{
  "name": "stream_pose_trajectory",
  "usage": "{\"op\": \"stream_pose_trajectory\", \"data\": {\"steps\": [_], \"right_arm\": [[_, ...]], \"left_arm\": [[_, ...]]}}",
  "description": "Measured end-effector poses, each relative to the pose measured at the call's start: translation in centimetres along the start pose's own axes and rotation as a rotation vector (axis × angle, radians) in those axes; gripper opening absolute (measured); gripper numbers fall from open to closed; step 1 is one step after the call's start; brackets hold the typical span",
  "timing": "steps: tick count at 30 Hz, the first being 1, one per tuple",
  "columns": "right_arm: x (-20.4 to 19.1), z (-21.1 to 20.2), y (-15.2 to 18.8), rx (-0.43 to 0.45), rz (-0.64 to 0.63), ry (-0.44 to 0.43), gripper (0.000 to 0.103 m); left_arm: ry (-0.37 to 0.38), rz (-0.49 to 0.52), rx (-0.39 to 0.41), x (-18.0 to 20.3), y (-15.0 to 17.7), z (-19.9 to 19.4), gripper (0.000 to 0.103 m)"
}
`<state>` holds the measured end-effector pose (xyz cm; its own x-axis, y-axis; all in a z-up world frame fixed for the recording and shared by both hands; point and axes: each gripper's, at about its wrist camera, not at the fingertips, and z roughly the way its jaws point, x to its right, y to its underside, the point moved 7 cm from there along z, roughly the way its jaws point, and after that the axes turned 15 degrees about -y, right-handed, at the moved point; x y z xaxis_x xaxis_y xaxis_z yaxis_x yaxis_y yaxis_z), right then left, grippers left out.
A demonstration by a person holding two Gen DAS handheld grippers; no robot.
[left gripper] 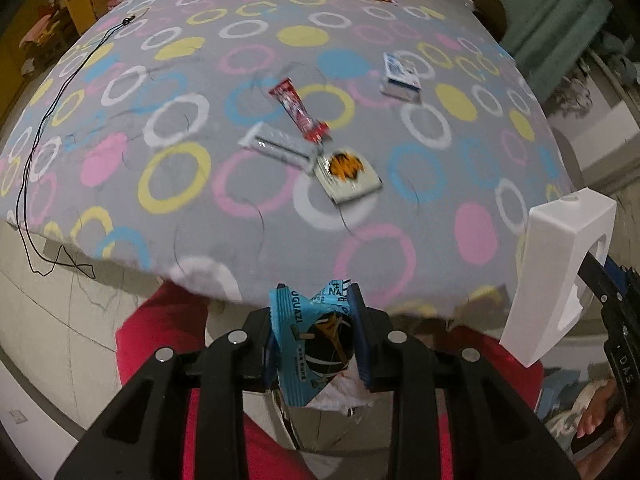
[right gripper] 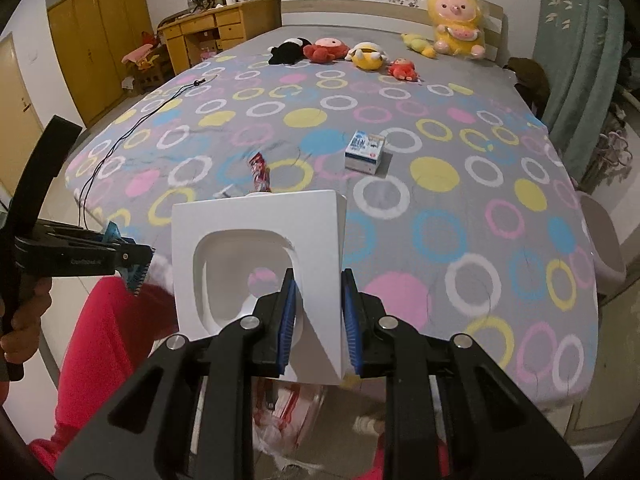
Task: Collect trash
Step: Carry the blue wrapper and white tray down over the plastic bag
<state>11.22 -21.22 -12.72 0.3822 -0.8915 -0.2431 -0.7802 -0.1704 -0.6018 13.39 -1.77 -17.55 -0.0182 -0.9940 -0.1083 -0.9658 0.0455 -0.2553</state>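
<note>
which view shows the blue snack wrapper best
The left wrist view: the blue snack wrapper fills the left claw, print facing the camera. The right wrist view shows only an edge of it, side-on at the far left.

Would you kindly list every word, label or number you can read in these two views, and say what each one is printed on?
"OGUAZI": blue snack wrapper clamped in the left gripper; its start is cut off.
"DAS": black body of the right gripper.
Blue and white box: print too small to read.
Red wrapper, silver wrapper, orange and white packet: blurred, unreadable.
Left gripper's side lettering in the right wrist view: too faint.
</note>
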Motion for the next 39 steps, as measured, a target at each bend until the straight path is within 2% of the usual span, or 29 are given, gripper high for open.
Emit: {"op": "stream_pose_trajectory", "data": {"steps": [7, 20, 29, 39], "right_arm": [[-2.2, -1.9, 4.0, 0.008, -0.002, 0.02, 0.022], [-5.2, -2.3, 8.7, 0.002, -0.024, 0.048, 0.022], [-5.0, -0.1, 12.0, -0.054, -0.002, 0.072, 0.022], [-4.1, 3.7, 15.2, -0.124, 0.022, 0.076, 0.022]], "left_arm": [[0.019, 0.029, -0.033, 1.6, 4.3, 0.3, 0.03], [0.013, 0.053, -0.024, 2.8, 8.5, 0.2, 0.03], [0.054, 0.058, -0.098, 4.3, 10.8, 3.8, 0.03], [0.051, 0.034, -0.176, 5.3, 12.3, 8.3, 0.03]]}}
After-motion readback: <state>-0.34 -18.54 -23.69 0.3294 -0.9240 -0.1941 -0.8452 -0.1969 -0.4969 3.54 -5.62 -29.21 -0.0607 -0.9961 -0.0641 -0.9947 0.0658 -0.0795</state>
